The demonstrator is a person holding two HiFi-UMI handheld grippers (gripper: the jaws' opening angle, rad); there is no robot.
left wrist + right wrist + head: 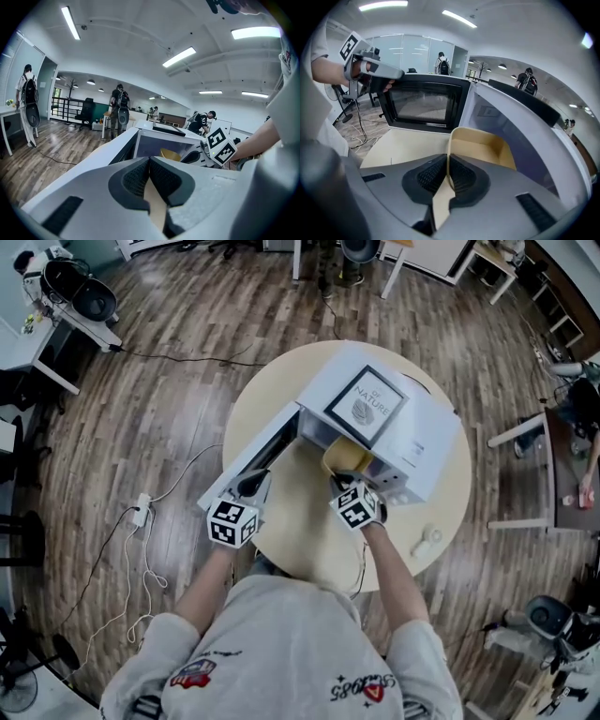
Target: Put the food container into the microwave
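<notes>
Right claw (448, 164) clenched on the near wall of the tan food container (485, 146) — container sits at the mouth of the open microwave (422, 442). Left claw (149, 164) closed on nothing, beside the swung-out door (424, 105) — above the tabletop (300, 535).

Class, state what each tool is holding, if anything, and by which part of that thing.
The right tool grips the food container by its near side wall. The left tool is shut with nothing between its jaws.
</notes>
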